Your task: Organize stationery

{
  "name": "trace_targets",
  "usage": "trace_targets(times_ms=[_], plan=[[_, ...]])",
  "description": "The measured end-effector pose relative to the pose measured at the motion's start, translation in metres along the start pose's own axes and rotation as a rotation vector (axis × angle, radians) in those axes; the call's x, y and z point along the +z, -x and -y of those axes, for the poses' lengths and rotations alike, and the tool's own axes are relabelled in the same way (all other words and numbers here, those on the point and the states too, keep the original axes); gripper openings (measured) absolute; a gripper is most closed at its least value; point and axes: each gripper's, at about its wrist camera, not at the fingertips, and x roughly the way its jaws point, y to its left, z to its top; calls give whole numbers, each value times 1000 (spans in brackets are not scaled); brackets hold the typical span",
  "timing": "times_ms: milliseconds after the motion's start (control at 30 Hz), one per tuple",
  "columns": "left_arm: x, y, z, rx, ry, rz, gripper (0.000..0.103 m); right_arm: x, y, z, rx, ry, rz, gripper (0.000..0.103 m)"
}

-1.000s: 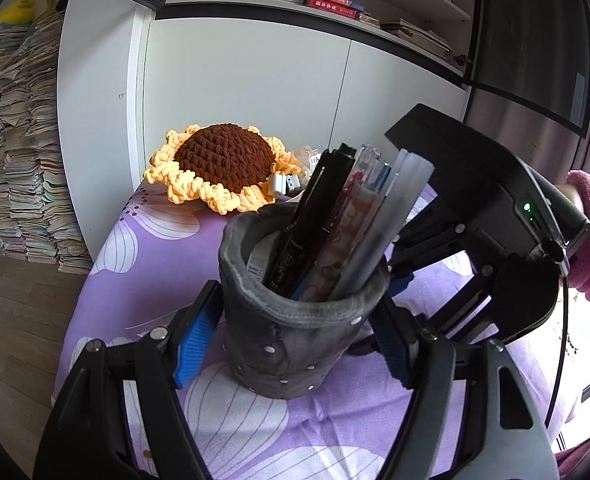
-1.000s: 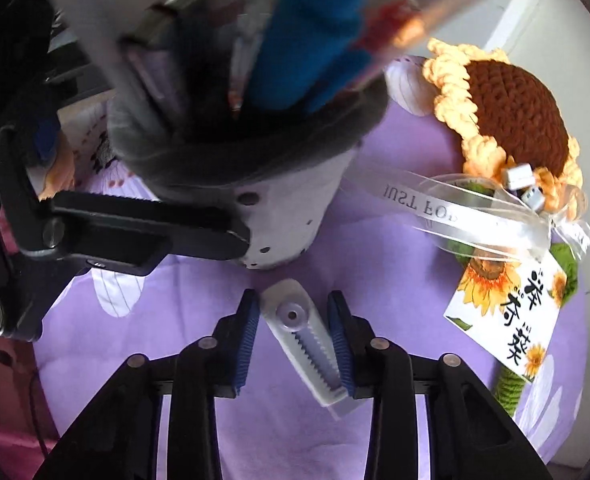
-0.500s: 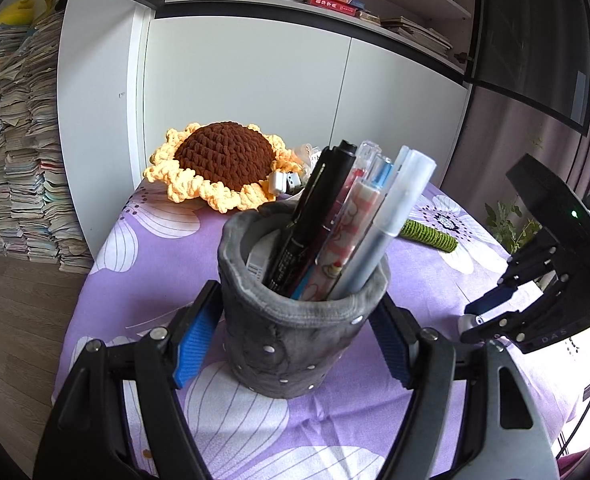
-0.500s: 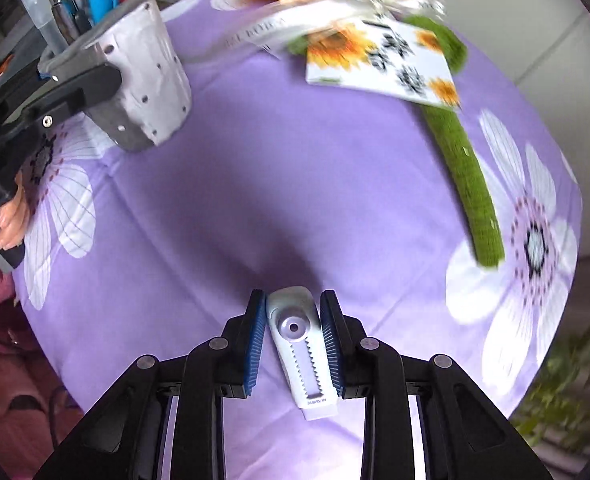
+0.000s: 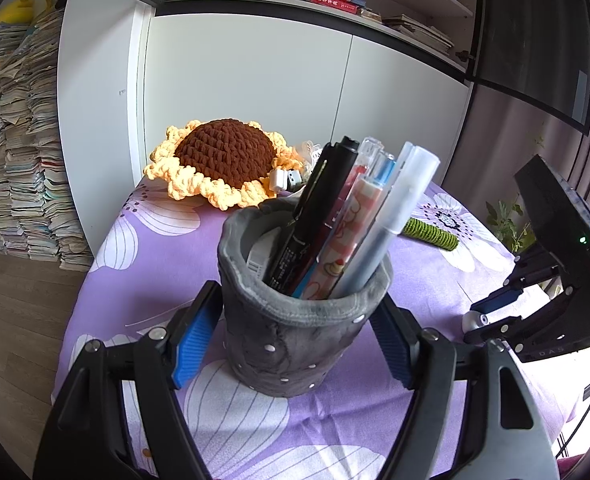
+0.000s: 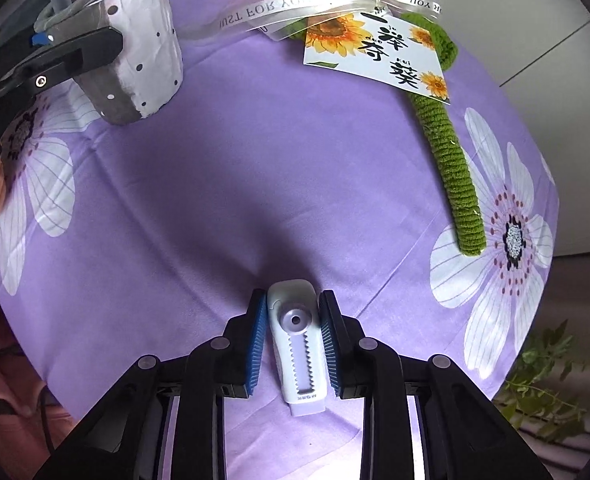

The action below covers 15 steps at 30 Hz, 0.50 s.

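Observation:
A grey felt pen holder (image 5: 295, 316) with several pens (image 5: 347, 216) stands on the purple flowered cloth. My left gripper (image 5: 291, 340) is shut on it, one blue pad on each side. The holder also shows in the right wrist view (image 6: 135, 56), held by the left fingers (image 6: 55, 60). My right gripper (image 6: 293, 340) is shut on a white correction-tape dispenser (image 6: 297, 344) low over the cloth near the table's front edge. The right gripper shows in the left wrist view (image 5: 483, 316), to the right of the holder.
A crocheted sunflower (image 5: 223, 160) lies at the back of the table; its green stem (image 6: 451, 152), white ribbon and sunflower card (image 6: 379, 52) stretch across the right side. White cupboards, bookshelves and stacked papers (image 5: 15, 140) surround the round table (image 6: 255, 168).
My right gripper, still holding the dispenser, has pulled away from the pen holder to the table's near right edge and lowered toward the cloth. The left gripper and holder have stayed still.

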Motion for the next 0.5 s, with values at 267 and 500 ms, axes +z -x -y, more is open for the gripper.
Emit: trace_targets(times_ms=[267,500], plan=[[0,0,1,2,-3,0,73,-1,72,-13,7,-101,189,27],[0,0,1,2,-4,1,72,12,127,-22,38,-102,355,27]])
